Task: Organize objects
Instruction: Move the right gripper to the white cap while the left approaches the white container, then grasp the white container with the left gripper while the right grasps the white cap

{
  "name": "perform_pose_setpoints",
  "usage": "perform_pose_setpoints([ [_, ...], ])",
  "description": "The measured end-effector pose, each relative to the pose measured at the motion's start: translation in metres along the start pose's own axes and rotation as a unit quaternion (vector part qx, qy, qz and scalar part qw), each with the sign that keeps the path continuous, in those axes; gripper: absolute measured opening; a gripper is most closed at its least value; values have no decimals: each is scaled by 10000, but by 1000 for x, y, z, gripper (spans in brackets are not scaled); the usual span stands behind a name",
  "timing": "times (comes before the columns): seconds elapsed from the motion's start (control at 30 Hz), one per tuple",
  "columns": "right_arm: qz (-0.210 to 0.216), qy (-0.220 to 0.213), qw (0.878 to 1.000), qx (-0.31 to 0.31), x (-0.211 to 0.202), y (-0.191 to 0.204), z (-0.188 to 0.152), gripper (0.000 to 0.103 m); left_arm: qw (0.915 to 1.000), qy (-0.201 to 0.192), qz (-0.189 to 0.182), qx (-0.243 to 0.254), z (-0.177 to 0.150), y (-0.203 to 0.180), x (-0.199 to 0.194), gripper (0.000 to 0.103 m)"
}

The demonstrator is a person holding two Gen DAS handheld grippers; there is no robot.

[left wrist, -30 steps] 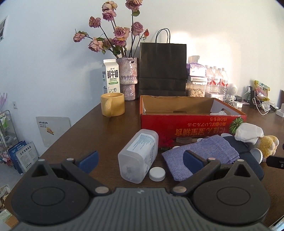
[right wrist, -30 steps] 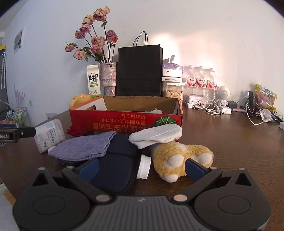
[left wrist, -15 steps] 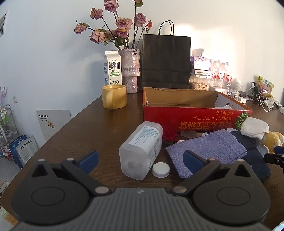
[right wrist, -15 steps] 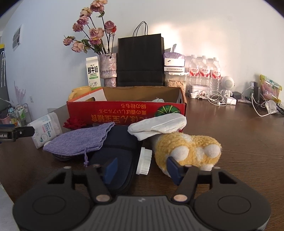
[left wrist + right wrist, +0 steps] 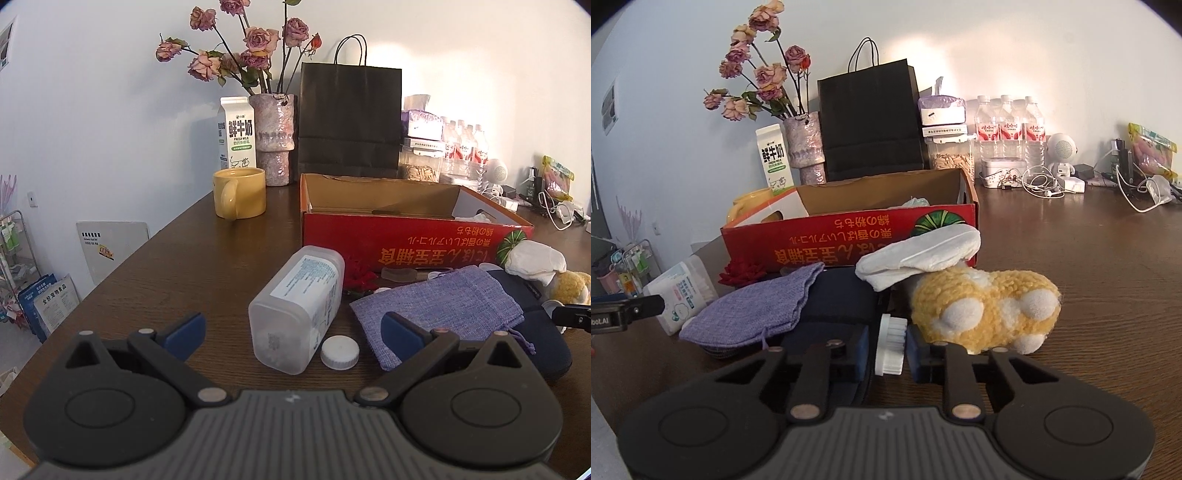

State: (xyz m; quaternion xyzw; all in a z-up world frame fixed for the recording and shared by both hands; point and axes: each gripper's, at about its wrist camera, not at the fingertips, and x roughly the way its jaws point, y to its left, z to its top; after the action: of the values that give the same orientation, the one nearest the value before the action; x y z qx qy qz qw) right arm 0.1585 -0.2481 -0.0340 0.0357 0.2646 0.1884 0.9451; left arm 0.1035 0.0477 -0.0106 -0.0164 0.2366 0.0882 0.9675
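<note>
My right gripper (image 5: 888, 350) is closing its jaws on a white ribbed cap (image 5: 892, 330). Both blue pads press the cap's sides. The cap sits at the end of a dark navy case (image 5: 842, 295), beside a yellow plush toy (image 5: 986, 306) with a white cloth (image 5: 919, 254) on top. A purple pouch (image 5: 757, 310) drapes over the case. My left gripper (image 5: 291, 332) stands open around the base of a clear plastic bottle (image 5: 299, 302) lying on its side, without touching it. A loose white lid (image 5: 340, 352) lies beside the bottle. Behind everything stands the open red cardboard box (image 5: 406, 240).
A yellow mug (image 5: 240, 192), milk carton (image 5: 236, 133), vase of dried roses (image 5: 273, 140) and black paper bag (image 5: 349, 118) line the back. Water bottles (image 5: 1008, 125), a food jar and tangled cables (image 5: 1041, 182) sit at the far right. A red flower (image 5: 742, 273) lies by the box.
The right gripper's jaws went from wide open to closed on the white cap, and it moved a little forward and down. The left gripper stayed open and almost still.
</note>
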Motion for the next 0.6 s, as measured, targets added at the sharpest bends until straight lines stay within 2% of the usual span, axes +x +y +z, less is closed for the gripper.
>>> perform_pose_setpoints([
  [0.33,-12,-352,9992,-213,-20,4,3,14,10000,75,11,17,0,2,8,103],
  [0.6,14,-430,9986,-302,-26,8,5,14,9997,192,126,19,5,3,32,103],
])
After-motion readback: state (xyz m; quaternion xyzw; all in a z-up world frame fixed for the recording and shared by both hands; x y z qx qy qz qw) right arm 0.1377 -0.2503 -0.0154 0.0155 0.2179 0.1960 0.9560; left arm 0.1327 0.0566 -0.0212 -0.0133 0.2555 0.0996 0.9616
